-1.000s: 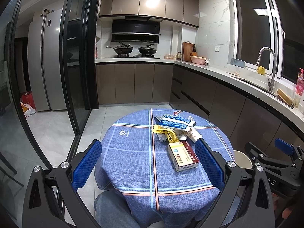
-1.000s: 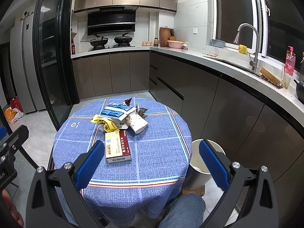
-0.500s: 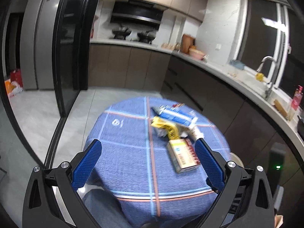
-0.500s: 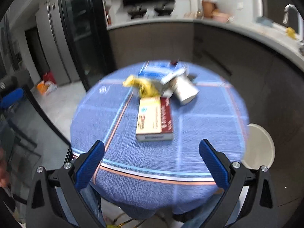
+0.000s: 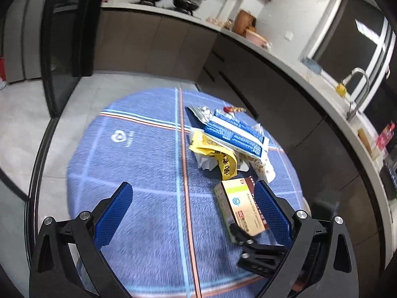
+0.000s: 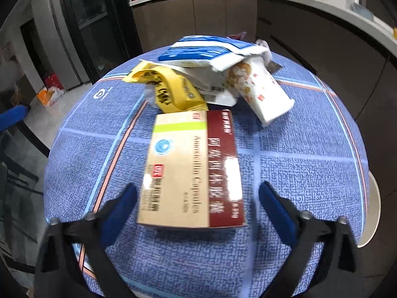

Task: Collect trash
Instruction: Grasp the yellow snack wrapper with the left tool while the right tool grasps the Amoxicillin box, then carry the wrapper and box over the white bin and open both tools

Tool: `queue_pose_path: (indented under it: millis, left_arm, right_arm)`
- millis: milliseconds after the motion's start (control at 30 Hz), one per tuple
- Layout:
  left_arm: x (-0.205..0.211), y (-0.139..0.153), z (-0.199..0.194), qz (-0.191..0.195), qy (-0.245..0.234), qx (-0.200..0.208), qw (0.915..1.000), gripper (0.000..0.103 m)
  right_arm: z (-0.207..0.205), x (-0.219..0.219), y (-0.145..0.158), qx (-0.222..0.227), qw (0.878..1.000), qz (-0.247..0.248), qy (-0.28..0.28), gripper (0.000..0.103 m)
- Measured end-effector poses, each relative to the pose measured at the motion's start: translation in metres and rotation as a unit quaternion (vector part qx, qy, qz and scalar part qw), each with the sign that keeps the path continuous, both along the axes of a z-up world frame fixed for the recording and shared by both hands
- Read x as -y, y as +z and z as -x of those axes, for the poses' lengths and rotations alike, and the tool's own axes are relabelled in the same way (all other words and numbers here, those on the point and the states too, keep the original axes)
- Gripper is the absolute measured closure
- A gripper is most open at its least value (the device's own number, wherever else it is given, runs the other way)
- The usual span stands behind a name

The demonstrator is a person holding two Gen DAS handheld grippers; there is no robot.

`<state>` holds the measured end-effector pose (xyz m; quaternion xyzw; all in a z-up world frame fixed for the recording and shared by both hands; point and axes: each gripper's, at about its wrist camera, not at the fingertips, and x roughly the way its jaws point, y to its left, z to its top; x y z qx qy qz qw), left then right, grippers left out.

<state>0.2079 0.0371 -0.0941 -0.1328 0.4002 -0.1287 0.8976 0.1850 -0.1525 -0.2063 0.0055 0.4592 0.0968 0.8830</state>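
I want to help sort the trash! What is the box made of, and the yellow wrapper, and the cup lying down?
The medicine box looks like thin glossy cardboard: flat printed faces, sharp edges, glare patches. The yellow wrapper seems to be soft plastic film, since it is crumpled and creased. The cup on its side is probably coated paper, white and printed, though it could be plastic.

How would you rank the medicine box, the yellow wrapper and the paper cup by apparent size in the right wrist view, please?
1. Medicine box, clearly largest, though it lies nearest the camera, which inflates it.
2 and 3. Yellow wrapper and paper cup look about alike; I would not rank them.
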Motion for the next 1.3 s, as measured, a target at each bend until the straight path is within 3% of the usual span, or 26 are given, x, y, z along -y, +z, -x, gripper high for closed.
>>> queue_pose_path:
  millis: [67, 233, 433, 900, 1000, 1067, 1133, 1200, 1300]
  left_arm:
    - [0.015, -0.011, -0.017, 0.0, -0.021, -0.01, 0.9997, 0.011]
    - [0.05, -0.044, -0.057, 0.011, -0.056, -0.052, 0.9971, 0.035]
    - [0.064, -0.071, -0.085, 0.024, -0.029, -0.081, 0.996, 0.036]
    - [0.028, -0.091, -0.087, 0.046, 0.029, -0.12, 0.9913, 0.04]
    - [0.022, -0.093, -0.085, 0.039, 0.033, -0.121, 0.9914, 0.052]
    - [0.02, -0.094, -0.082, 0.032, 0.026, -0.12, 0.9919, 0.073]
    - [0.019, -0.095, -0.08, 0.03, 0.016, -0.121, 0.9921, 0.084]
    - [0.016, -0.092, -0.074, 0.023, 0.008, -0.118, 0.9927, 0.09]
    - [0.009, -0.08, -0.058, 0.031, 0.005, -0.107, 0.9937, 0.092]
  right_arm:
    - [0.0, 0.012, 0.0, -0.006, 1.0, -0.014, -0.006, 0.027]
    - [0.015, 0.042, 0.003, -0.009, 1.0, -0.004, -0.018, 0.027]
    - [0.03, 0.07, 0.002, -0.017, 0.999, -0.014, -0.037, 0.027]
    - [0.02, 0.06, 0.006, -0.009, 0.999, -0.018, -0.042, 0.016]
    - [0.015, 0.058, 0.006, -0.005, 0.999, -0.011, -0.047, 0.017]
    - [0.012, 0.058, 0.004, -0.006, 0.999, -0.013, -0.049, 0.027]
    - [0.011, 0.058, 0.004, -0.006, 0.999, -0.012, -0.053, 0.028]
    - [0.012, 0.056, 0.007, -0.006, 0.999, -0.015, -0.05, 0.028]
    - [0.024, 0.055, 0.02, 0.008, 0.999, -0.018, -0.042, 0.028]
